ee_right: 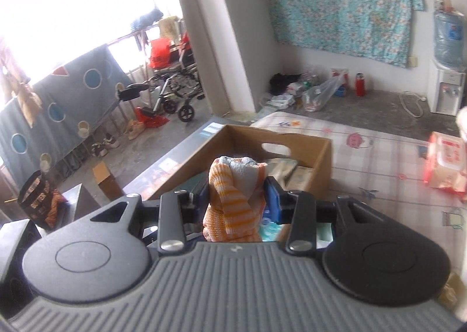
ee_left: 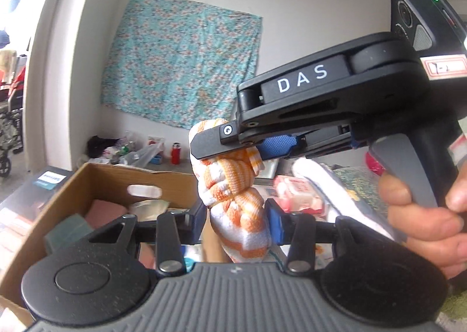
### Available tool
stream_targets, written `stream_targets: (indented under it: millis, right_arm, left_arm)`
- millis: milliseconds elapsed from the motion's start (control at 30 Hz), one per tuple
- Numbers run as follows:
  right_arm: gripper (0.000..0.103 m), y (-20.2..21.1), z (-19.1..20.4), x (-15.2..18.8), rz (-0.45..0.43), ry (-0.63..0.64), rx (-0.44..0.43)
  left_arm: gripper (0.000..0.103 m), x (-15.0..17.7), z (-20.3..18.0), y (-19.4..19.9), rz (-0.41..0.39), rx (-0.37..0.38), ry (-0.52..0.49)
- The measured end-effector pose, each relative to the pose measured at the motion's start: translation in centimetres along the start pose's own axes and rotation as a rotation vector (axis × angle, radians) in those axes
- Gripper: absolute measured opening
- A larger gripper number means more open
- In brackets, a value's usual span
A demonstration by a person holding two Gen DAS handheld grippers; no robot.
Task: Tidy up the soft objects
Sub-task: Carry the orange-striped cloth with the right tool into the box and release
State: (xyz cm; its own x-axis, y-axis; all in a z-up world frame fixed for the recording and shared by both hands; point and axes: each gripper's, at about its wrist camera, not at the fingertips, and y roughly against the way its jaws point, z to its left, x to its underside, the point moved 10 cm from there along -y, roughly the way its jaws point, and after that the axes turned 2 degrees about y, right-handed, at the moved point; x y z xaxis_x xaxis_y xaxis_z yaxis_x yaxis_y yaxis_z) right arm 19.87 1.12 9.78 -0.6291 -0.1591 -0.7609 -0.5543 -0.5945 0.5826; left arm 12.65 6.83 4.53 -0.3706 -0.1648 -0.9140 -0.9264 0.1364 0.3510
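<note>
Above the cardboard box (ee_left: 96, 183), both grippers' fingers (ee_left: 275, 221) on striped cloth (ee_left: 233, 186).

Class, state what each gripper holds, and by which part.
Both hold the orange-and-white striped cloth: left gripper its lower end, right gripper its upper end.

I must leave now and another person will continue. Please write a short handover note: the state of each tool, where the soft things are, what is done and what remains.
Left tool: shut on the lower end of the orange-and-white striped cloth.
Right tool: shut on the upper end of the same twisted cloth; a hand holds its handle.
The cloth hangs in the air between both tools, above the open cardboard box.
Done: several items already lie in the box.
Left: the cloth is not yet put down; probably it goes into the box. A pink wipes pack lies on the mattress.
</note>
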Motion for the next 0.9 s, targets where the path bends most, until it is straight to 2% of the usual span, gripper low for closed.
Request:
stream_targets:
  millis: [200, 367, 533, 633, 733, 900]
  right_arm:
    - [0.038, -10.7, 7.8, -1.6, 0.147, -0.033, -0.216]
    - [0.037, -19.2, 12.2, 0.4, 0.291, -0.058, -0.307]
    - [0.037, -24.8, 14.1, 3.9, 0.426, -0.087, -0.338]
    - [0.037, -27.0, 14.8, 5.4, 0.481, -0.095, -0.34]
    - [0.037, -28.1, 14.5, 7.3, 0.523, -0.07, -0.325]
    - [0.039, -29.6, 14.5, 10.0, 0.638, -0.066, -0.331]
  left_arm:
    - [0.044, 0.4, 9.8, 1.0, 0.106, -0.154, 0.094]
    - [0.044, 3.2, 15.1, 0.2, 0.237, -0.22, 0.177]
    - [0.05, 6.2, 17.4, 1.6, 0.315, -0.234, 0.22]
    - [0.06, 6.9, 18.1, 3.2, 0.315, -0.241, 0.241]
    - [0.065, 6.9, 19.3, 2.7, 0.307, -0.25, 0.236]
    - [0.067, 7.2, 19.4, 2.5, 0.32, -0.249, 0.249]
